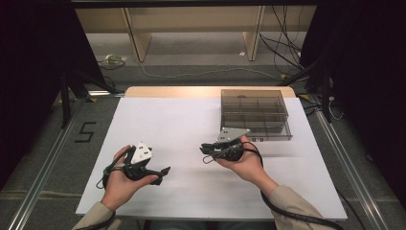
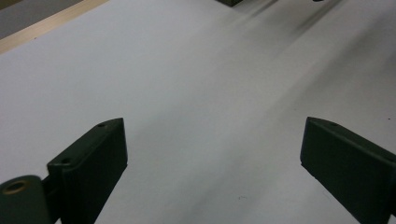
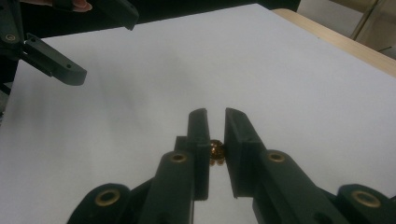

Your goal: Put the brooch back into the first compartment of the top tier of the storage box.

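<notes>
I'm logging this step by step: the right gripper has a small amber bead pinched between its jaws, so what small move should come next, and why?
Probably carry the right gripper toward the clear compartment box just behind it. Its jaws are nearly closed on the small amber bead, above the bare white sheet, so the box looks like the likely destination. The left gripper is open and holds nothing.

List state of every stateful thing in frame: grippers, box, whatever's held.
left gripper: open, jaws wide apart, nothing between them.
right gripper: shut on small brown bead.
small brown bead: pinched between the jaws, off the table.
compartment box: resting on the table; open or lidded, can't tell.
</notes>
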The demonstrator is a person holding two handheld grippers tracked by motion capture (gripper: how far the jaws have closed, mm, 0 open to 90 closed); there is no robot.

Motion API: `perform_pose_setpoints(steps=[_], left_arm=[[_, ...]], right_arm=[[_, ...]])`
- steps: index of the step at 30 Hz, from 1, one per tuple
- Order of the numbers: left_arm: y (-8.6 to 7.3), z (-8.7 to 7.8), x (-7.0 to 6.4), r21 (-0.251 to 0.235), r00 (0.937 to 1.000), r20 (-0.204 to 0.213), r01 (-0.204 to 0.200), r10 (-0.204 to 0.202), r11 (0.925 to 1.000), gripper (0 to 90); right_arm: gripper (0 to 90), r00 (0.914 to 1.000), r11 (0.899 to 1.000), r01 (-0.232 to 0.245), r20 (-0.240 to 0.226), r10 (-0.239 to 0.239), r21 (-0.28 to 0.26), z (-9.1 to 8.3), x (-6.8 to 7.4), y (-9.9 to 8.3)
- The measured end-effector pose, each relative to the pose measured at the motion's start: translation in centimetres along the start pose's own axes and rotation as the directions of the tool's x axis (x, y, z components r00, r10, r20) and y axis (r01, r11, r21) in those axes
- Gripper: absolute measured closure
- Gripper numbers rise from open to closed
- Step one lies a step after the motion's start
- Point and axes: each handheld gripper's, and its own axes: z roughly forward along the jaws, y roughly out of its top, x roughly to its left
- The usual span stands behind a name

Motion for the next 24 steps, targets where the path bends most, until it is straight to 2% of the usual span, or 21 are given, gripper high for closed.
perform_pose_setpoints(steps=[24], left_arm=[[0.02,-0.02,0.02,0.000,1.0000,0.002,0.000,0.000,1.0000,7.3]], right_arm=[[81.7,0.9998,1.000,-0.012,0.016,0.011,0.004,-1.02,-0.36,-0.58]])
